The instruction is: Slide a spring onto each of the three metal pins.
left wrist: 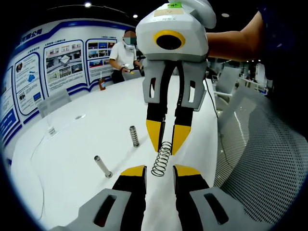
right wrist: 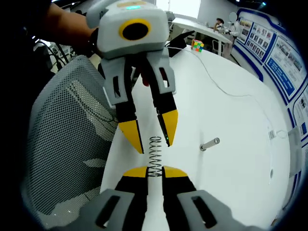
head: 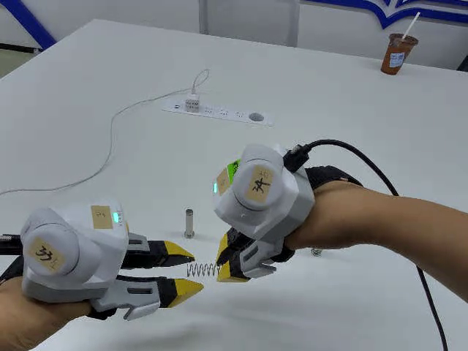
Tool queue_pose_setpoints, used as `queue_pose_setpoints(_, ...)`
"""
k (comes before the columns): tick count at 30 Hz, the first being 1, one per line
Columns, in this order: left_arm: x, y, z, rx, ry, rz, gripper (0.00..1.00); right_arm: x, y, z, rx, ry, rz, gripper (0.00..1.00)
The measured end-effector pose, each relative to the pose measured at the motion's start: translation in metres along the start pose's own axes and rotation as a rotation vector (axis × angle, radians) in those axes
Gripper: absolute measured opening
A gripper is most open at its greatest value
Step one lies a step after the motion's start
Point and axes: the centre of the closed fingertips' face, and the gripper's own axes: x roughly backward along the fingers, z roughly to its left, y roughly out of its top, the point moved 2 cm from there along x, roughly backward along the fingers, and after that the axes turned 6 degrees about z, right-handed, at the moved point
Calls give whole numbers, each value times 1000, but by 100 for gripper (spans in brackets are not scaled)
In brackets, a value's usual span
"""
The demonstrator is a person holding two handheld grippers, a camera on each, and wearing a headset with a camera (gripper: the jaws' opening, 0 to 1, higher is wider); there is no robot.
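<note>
The left tool and the right tool are cased in pale grey-white, with black fingers tipped in yellow. Tan labels marked in dark ink are carried on both, and a green light is shown on each. The spring and the pin are seen as silvery metal. The tabletop and the power strip are white, and the cable is black. A brown drink and a white straw are seen in the cup. A grey mesh pattern is shown by the chair, and the wall panels are edged in blue.
</note>
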Motion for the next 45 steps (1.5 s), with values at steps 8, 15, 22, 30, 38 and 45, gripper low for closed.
queue_pose_setpoints(8, -2, 1, -5, -24, -13, 4, 15, 2, 0, 3, 28, 3, -4, 12)
queue_pose_setpoints(15, -3, 1, -8, -38, -20, 7, 12, 3, -1, 6, 42, 10, -4, 12)
queue_pose_setpoints(22, -3, 1, -11, -62, -32, 12, 11, 3, -2, 8, 36, 22, -12, 12)
queue_pose_setpoints(30, -4, 1, -12, -61, -38, 14, 10, -1, -4, 8, 17, 28, -12, 13)
queue_pose_setpoints(38, -1, 8, -13, -61, -42, -10, 10, -5, -8, 7, 11, 33, -5, 14)
queue_pose_setpoints(45, -2, 7, -11, -51, -36, -14, 11, -2, -7, 6, 14, 26, -13, 12)
